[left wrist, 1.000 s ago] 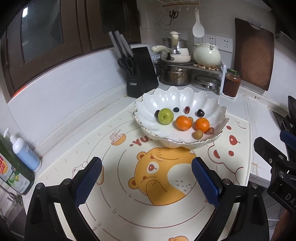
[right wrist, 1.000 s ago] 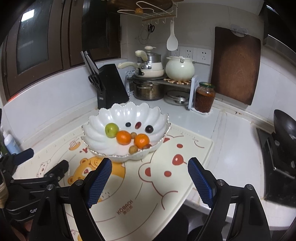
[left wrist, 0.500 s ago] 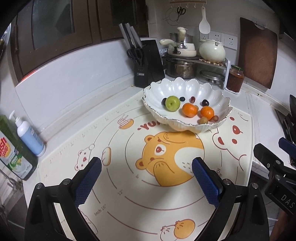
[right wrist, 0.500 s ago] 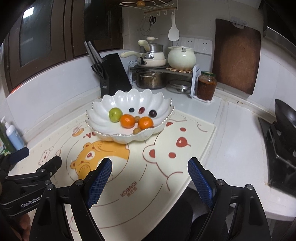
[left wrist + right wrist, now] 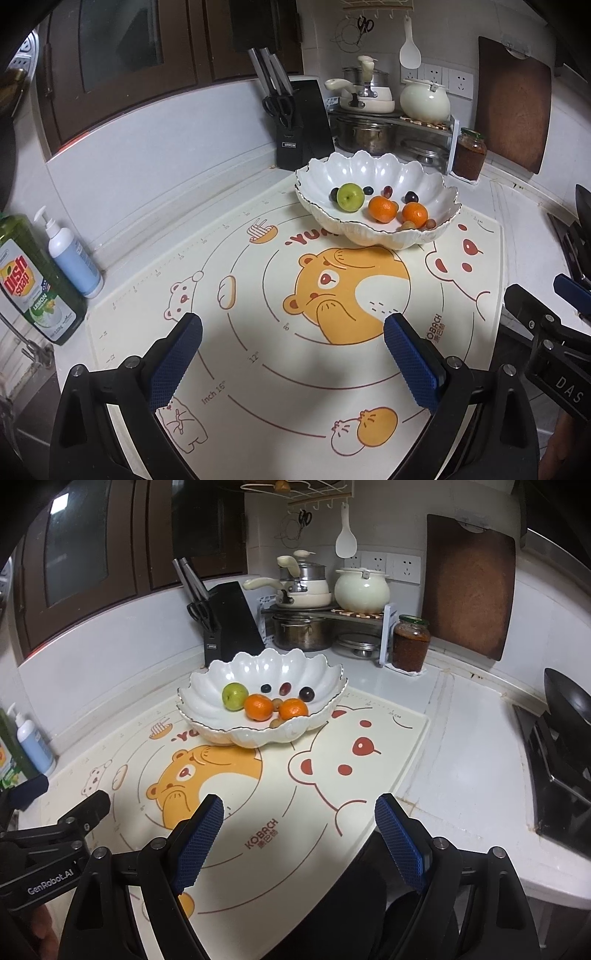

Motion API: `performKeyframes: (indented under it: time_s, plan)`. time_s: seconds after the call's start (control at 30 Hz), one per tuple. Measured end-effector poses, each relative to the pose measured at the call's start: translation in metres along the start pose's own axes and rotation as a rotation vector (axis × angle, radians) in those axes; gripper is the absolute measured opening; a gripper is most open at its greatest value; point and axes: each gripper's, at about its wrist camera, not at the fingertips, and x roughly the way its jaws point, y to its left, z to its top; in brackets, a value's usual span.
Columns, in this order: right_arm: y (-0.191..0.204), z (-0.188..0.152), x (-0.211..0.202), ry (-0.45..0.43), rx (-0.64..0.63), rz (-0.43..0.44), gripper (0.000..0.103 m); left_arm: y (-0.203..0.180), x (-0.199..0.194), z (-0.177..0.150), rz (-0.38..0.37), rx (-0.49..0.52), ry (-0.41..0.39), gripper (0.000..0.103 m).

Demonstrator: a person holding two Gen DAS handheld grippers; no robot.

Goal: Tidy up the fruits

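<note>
Cartoon-bear mat (image 5: 258, 369) on white counter (image 5: 461, 746) — kitchen corner.

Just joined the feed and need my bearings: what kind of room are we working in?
Most likely a home kitchen: a knife block and stacked pots stand on the counter, a stove sits at the right, and dish soap at the left.

Fruits (image 5: 382, 208) (green, orange, dark) fill scalloped bowl (image 5: 373, 173).

White counter (image 5: 461, 738) — bear-print mat (image 5: 332, 775), knife block (image 5: 232, 624), jar (image 5: 410, 642).
</note>
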Motion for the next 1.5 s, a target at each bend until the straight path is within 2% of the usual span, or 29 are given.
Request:
performKeyframes:
  time_s: [0.47, 1.5]
  plan:
    - [0.0101, -0.0041, -0.0056, -0.003, -0.017, 0.006, 0.085, 0.0075, -0.0049, -0.0046, 0.009, -0.012, -0.001, 0.100]
    - [0.0015, -0.0023, -0.0030, 0.000, -0.001, 0.001, 0.085, 0.0052, -0.0048, -0.0016, 0.016, -0.021, 0.001, 0.100]
